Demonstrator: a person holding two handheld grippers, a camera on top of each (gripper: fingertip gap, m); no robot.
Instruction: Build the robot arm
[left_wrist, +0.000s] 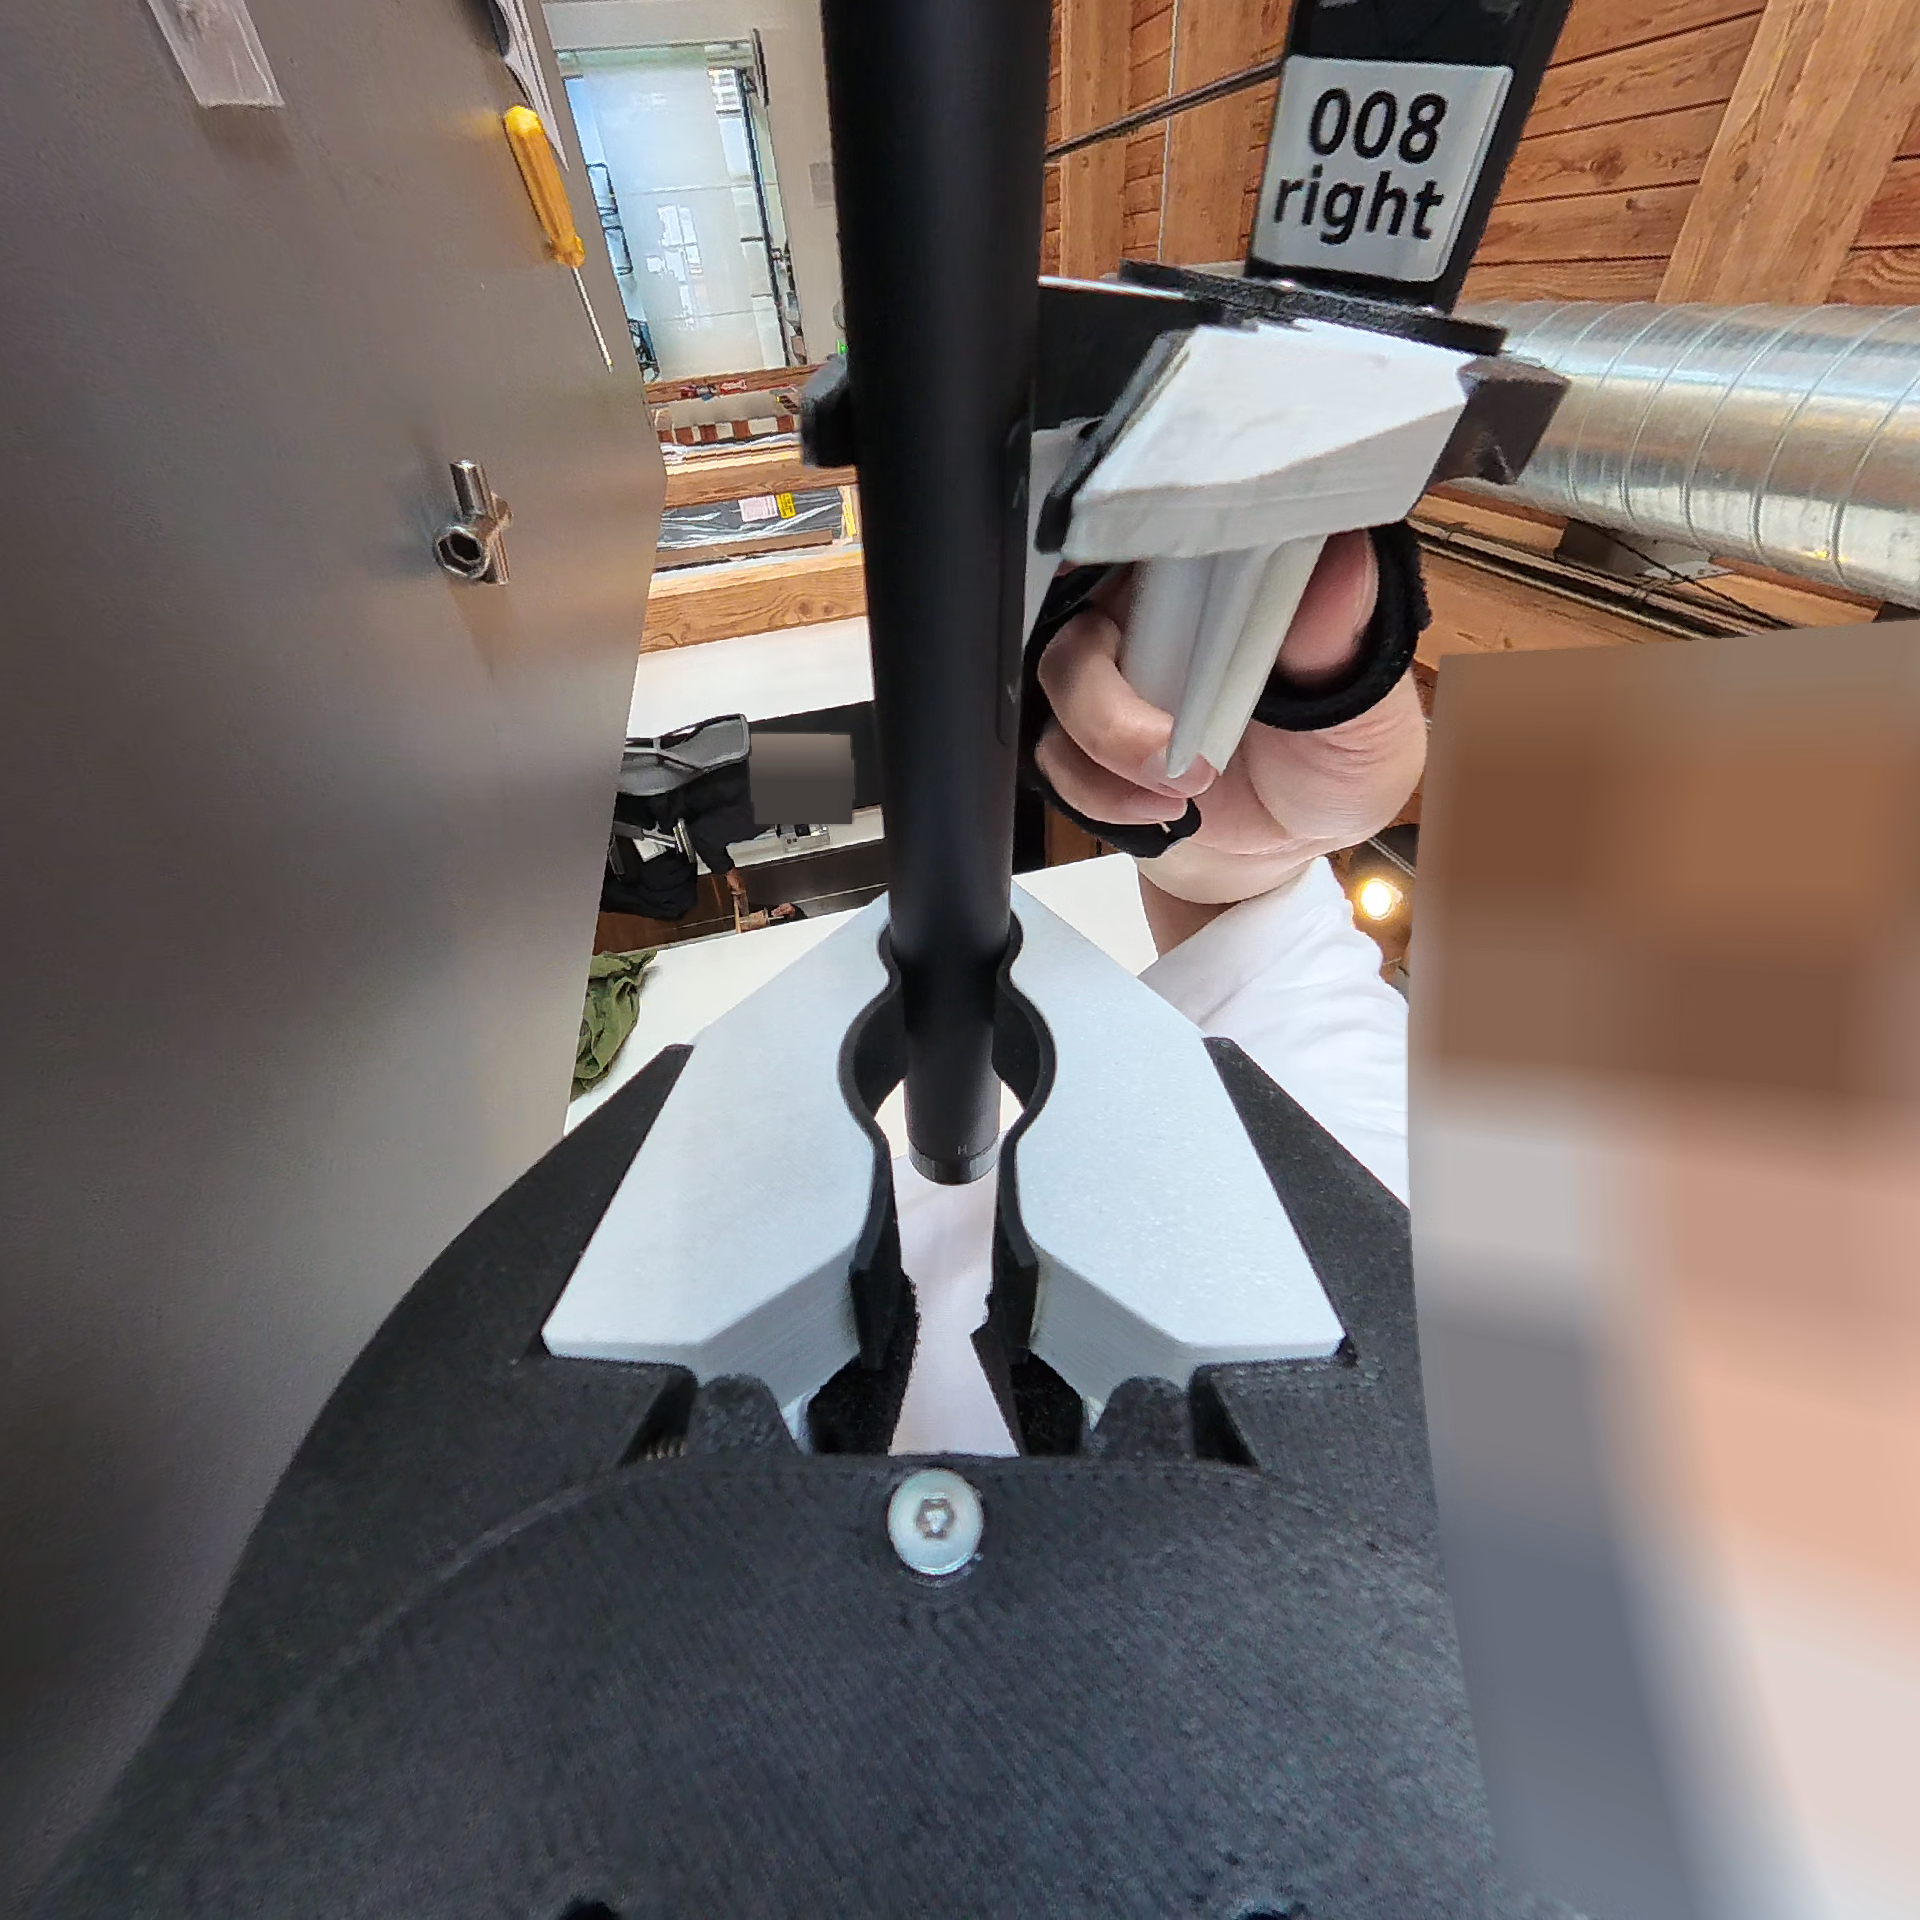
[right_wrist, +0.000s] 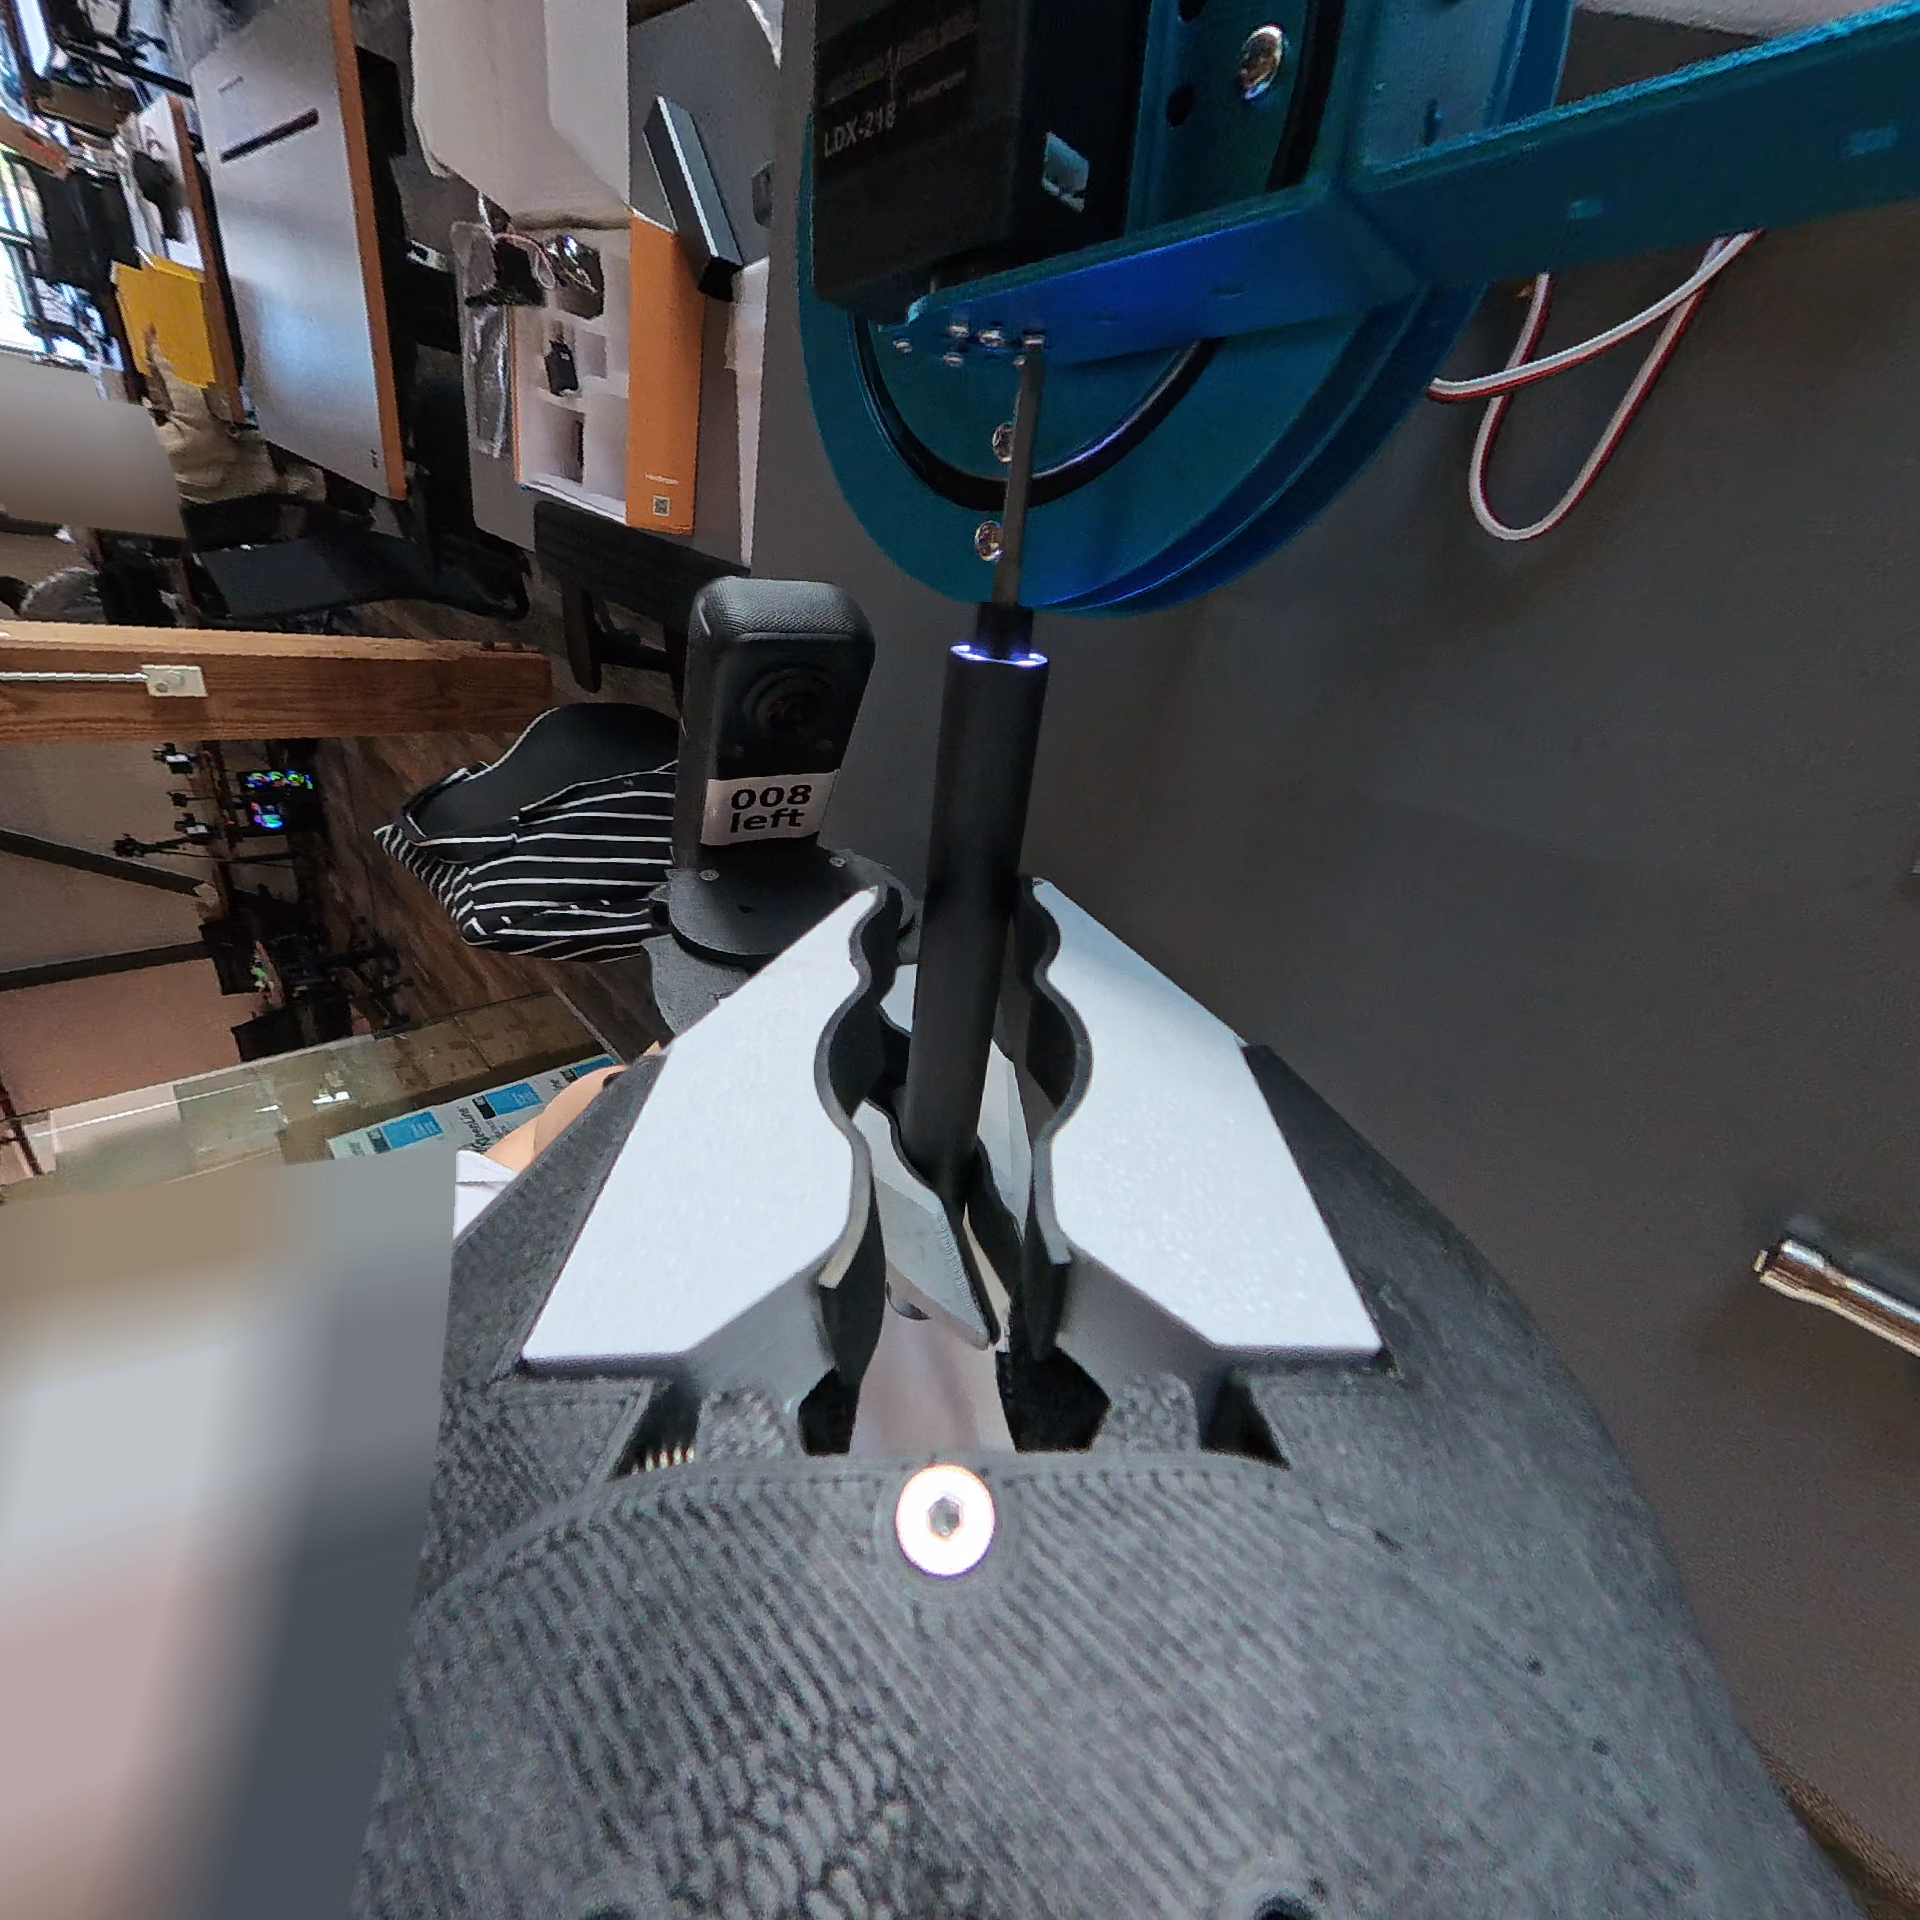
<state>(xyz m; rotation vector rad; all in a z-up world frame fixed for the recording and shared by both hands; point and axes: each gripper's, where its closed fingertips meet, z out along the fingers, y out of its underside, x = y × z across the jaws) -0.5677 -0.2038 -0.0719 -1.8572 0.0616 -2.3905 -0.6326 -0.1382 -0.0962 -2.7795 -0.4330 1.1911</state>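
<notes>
A black electric screwdriver (left_wrist: 940, 520) runs straight ahead. My left gripper (left_wrist: 948, 935) is shut on its rear end. The right gripper's white finger (left_wrist: 1247, 457), held by a hand, clamps it farther up. In the right wrist view my right gripper (right_wrist: 961, 904) is shut on the same screwdriver (right_wrist: 977, 831), whose front ring is lit. Its thin bit (right_wrist: 1016, 468) touches a screw on a blue bracket with a black servo (right_wrist: 914, 135), mounted on a round blue base (right_wrist: 1195, 468). The left gripper's finger (right_wrist: 925, 1247) shows just behind, with its camera (right_wrist: 774, 707) to the left.
Everything lies on a grey mat (right_wrist: 1455, 935). Red and white wires (right_wrist: 1558, 416) loop beside the base. A metal socket key (right_wrist: 1839, 1299) lies to the right; it also shows in the left wrist view (left_wrist: 473, 525) near a yellow screwdriver (left_wrist: 540, 187). A striped cloth (right_wrist: 551, 852) lies beyond the mat's edge.
</notes>
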